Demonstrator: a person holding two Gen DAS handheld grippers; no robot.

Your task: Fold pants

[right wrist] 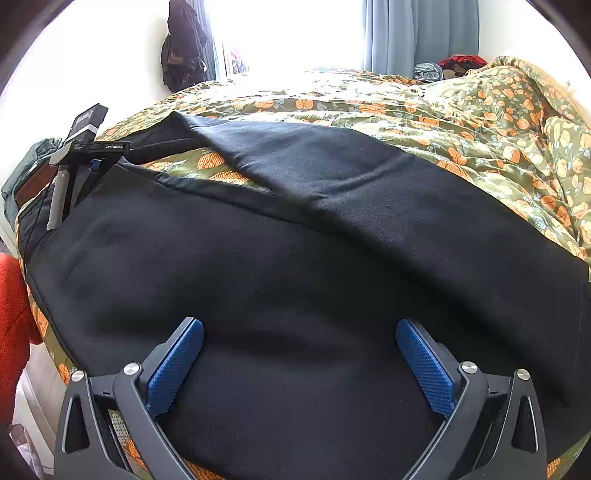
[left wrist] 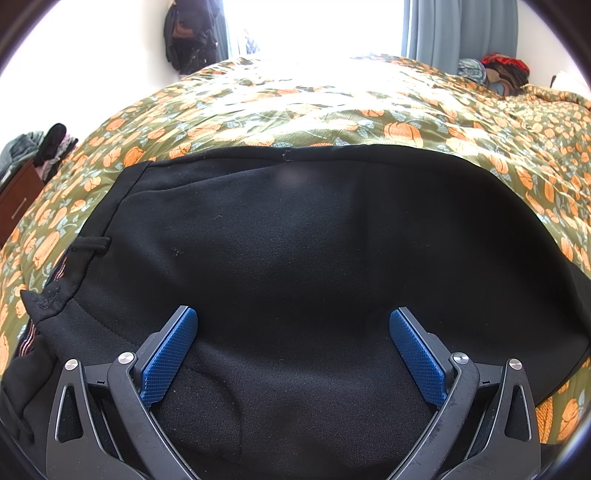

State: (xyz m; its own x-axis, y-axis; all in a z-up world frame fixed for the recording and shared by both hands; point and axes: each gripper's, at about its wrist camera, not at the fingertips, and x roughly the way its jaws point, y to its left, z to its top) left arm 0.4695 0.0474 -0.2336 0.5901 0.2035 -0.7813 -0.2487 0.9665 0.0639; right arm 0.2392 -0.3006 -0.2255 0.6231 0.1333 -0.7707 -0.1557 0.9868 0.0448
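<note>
Here, black pants [right wrist: 295,258] flat on floral bedspread [left wrist: 332,110], bright window behind; both grippers' jaws wide

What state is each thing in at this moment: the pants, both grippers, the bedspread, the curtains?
Black pants: lying on the bed, not yet folded up; the two legs diverge, with bedspread showing between them.
Left gripper: jaws wide open, empty, over the pants near the waistband.
Right gripper: jaws wide open, empty, over a pant leg.
Floral bedspread: spread over the bed, rumpled at far right.
Curtains: drawn aside, bright window exposed.
</note>
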